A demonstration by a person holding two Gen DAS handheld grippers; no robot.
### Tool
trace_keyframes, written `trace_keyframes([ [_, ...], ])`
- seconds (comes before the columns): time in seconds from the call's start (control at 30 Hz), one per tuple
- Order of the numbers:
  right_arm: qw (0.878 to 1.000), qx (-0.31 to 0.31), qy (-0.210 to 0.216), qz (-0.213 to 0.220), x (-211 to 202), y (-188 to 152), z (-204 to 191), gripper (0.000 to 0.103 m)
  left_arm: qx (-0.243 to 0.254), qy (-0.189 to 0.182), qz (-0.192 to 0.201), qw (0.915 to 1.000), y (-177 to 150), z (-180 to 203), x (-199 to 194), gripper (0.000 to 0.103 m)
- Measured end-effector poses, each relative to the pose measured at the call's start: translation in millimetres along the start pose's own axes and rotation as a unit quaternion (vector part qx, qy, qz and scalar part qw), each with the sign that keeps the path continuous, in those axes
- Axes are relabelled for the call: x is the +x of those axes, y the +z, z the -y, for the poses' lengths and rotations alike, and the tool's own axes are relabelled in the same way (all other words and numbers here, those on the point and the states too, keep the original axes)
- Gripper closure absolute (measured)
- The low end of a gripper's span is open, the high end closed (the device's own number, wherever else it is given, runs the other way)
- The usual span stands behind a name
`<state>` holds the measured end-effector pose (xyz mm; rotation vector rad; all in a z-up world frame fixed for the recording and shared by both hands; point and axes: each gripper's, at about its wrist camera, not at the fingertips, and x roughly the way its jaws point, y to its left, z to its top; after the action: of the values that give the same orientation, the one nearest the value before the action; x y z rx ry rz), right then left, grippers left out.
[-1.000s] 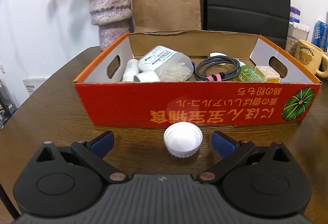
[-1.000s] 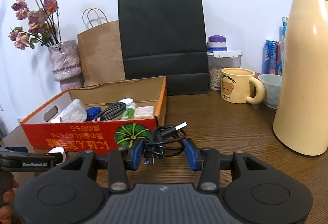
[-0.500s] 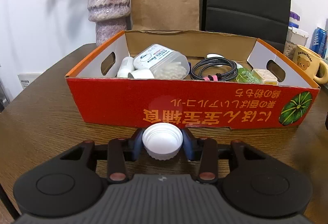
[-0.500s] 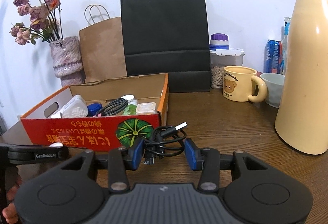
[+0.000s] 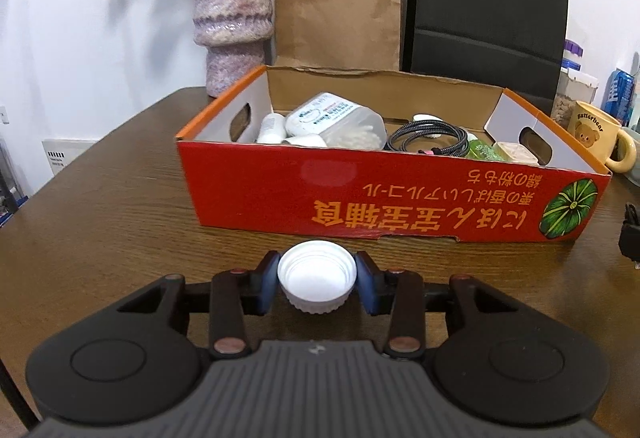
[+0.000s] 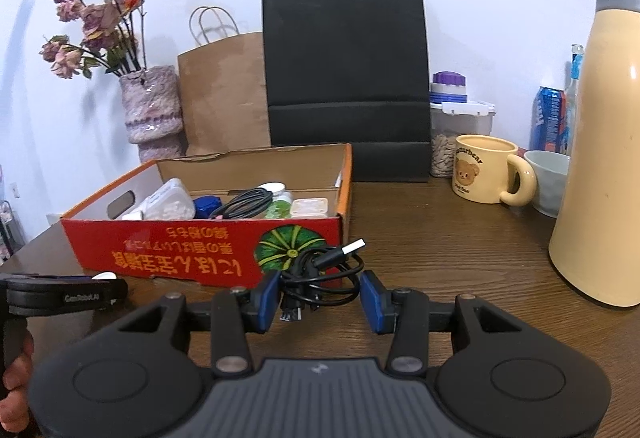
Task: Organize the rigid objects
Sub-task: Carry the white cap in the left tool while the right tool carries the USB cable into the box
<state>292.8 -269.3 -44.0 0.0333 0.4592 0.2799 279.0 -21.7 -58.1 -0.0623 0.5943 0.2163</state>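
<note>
My left gripper (image 5: 317,286) is shut on a white bottle cap (image 5: 317,274), open side up, held just above the table in front of the red cardboard box (image 5: 360,193). The box holds a cotton-swab container (image 5: 340,119), a coiled cable (image 5: 428,135) and other small items. My right gripper (image 6: 320,298) is shut on a coiled black USB cable (image 6: 320,270), held near the box's right front corner (image 6: 312,242). The left gripper (image 6: 64,294) shows at the left edge of the right wrist view.
Behind the box stand a vase of dried flowers (image 5: 232,17), a brown paper bag (image 5: 336,1) and a black bag (image 5: 484,5). A bear mug (image 6: 486,173), bowl (image 6: 550,177), jar (image 6: 456,133) and tall cream thermos (image 6: 604,157) stand on the right.
My left gripper closed on the white cap and lifted it, backing off from the box. My right gripper kept its hold on the black cable and rose slightly.
</note>
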Motion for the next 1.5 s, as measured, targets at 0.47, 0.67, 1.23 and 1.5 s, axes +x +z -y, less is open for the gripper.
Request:
trace_keyframes([
  [0.47,1.0,-0.011,0.022,0.015,-15,0,-15,0.06,0.006,-0.006,0.042,0.9991,-8,-13,-44,0.062],
  [0.67,0.999,-0.015,0.025,0.026,-20,5,-18,0.061,-0.007,-0.019,0.064,0.9978,1,-17,-60,0.062],
  [1.23,0.995,-0.014,0.05,0.082,-33,50,-52,0.061,-0.03,-0.049,0.141,0.9884,54,-12,-86,0.062],
  [1.5,0.995,-0.016,0.034,0.095,-15,74,-58,0.06,-0.044,-0.047,0.162,0.9848,75,-6,-77,0.062],
])
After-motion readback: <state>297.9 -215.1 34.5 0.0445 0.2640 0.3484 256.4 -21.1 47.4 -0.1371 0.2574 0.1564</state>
